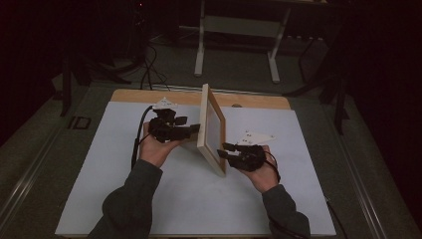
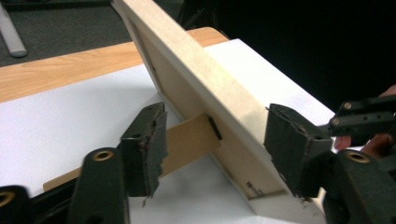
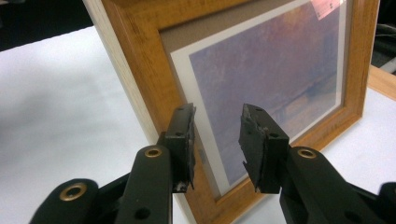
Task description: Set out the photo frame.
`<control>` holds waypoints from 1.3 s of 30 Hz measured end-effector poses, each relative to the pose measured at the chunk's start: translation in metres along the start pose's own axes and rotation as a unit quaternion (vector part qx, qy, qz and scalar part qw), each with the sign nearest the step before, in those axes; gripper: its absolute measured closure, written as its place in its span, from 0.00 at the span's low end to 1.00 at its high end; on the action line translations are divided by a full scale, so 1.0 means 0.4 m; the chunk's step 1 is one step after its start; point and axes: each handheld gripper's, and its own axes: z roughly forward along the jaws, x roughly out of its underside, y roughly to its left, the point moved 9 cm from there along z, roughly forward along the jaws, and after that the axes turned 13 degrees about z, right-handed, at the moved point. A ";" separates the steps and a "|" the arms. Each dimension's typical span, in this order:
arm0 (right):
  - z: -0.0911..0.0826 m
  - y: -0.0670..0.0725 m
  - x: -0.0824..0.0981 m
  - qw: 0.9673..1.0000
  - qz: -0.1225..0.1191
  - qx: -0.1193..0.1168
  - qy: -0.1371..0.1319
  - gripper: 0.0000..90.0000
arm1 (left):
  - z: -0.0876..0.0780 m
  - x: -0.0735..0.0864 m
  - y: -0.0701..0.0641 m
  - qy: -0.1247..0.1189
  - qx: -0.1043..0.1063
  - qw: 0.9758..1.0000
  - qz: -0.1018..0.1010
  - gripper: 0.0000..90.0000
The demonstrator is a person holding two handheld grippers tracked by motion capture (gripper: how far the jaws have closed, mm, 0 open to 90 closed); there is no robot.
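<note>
At the bottom of the high view two sleeved forearms rise toward mid-frame, each hand steering a gripper. The right gripper (image 1: 230,149), jaws parted and grasping nothing, faces the glazed front of the picture frame (image 1: 211,130), likely steadying it. The left gripper (image 1: 191,128), also released, straddles the cardboard easel strut (image 2: 189,140) behind, apparently setting the frame's lean. Beyond lies white table covering (image 1: 119,149), then a dark floor.

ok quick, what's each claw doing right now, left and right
Left claw: open, jaws spread behind the picture frame, around its cardboard stand, gripping nothing.
Right claw: open, at the frame's front, holding nothing.
</note>
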 end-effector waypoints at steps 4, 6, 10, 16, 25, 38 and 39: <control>-0.002 -0.007 0.009 1.000 0.001 0.002 0.001 0.72 | 0.011 -0.013 -0.015 0.003 -0.015 1.000 -0.001 0.33; -0.004 -0.010 0.012 1.000 0.003 0.002 0.002 0.72 | 0.017 -0.015 -0.020 0.006 -0.021 1.000 0.000 0.30; -0.008 -0.015 0.016 1.000 0.006 0.003 0.001 0.72 | 0.036 -0.013 -0.038 0.013 -0.022 1.000 -0.004 0.25; -0.013 -0.021 0.019 1.000 0.010 0.004 -0.001 0.72 | 0.060 -0.005 -0.067 0.024 -0.015 1.000 -0.001 0.23; -0.016 -0.027 0.023 1.000 0.013 0.004 -0.003 0.71 | 0.075 0.014 -0.091 0.040 -0.032 0.999 0.008 0.25; -0.015 -0.028 0.027 1.000 0.016 0.004 -0.001 0.71 | 0.077 0.036 -0.114 0.043 -0.032 0.999 -0.006 0.44; -0.015 -0.028 0.027 1.000 0.016 0.004 -0.001 0.71 | 0.076 0.037 -0.115 0.046 -0.034 0.998 -0.005 0.44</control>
